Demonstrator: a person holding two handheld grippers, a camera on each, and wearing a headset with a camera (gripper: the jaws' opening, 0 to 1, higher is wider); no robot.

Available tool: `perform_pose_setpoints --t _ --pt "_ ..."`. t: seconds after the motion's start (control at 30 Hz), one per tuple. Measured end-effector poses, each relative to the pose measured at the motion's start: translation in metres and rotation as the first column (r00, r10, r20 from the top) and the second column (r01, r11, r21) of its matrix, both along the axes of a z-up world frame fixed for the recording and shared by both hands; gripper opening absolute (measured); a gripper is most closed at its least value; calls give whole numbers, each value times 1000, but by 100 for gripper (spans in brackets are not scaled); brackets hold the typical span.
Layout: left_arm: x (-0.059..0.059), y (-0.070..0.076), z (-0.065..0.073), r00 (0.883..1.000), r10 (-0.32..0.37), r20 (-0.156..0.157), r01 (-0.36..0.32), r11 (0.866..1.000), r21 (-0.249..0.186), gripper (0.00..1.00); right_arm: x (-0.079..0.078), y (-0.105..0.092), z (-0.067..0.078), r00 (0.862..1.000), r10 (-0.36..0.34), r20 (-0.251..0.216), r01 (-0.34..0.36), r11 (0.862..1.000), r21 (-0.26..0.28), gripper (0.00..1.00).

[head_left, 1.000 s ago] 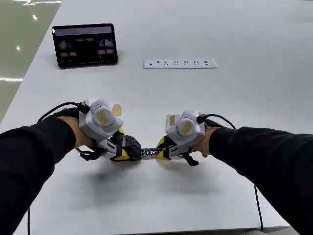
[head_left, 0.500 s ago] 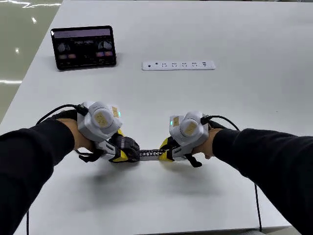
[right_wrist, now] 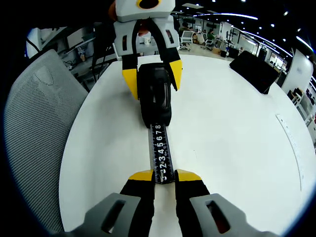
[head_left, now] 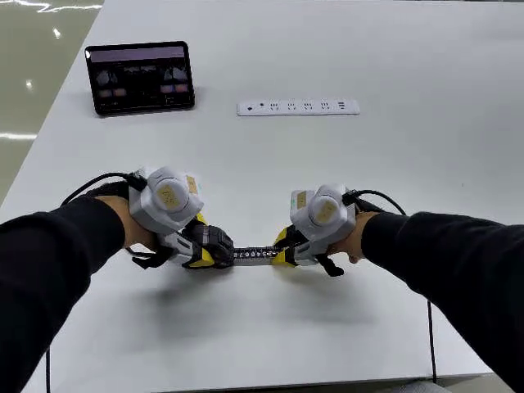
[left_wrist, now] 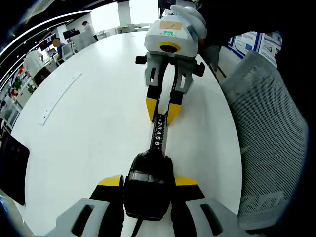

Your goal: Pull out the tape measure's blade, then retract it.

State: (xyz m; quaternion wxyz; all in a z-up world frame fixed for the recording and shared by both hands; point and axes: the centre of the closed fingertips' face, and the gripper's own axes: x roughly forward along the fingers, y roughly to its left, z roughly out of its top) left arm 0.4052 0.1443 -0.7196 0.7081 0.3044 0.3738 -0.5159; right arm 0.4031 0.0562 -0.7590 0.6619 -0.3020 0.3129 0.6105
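Close to me, my left gripper (head_left: 202,250) was squeezed tight on the black tape measure (head_left: 215,243), low by the white table (head_left: 270,327). My right gripper (head_left: 283,256) was pinched on the end of the blade (head_left: 255,255). Only a short bit was out between them. I think I should pull straight and slow and hold the case firm, so the blade does not bend or slip. Far off lay a power strip (head_left: 298,107) and a tablet (head_left: 140,76).

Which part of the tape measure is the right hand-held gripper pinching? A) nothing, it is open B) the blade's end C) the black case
B: the right hand-held gripper is shut on the blade near its tip, while the left hand-held gripper holds the black case.
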Motion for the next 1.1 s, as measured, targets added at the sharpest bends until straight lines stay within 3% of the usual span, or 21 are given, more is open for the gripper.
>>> perform_pose_setpoints --t 1.1 --pt "-1 -1 2 1000 16 4 -16 1000 -6 32 3 -27 0 1000 -7 0 7 1000 -16 11"
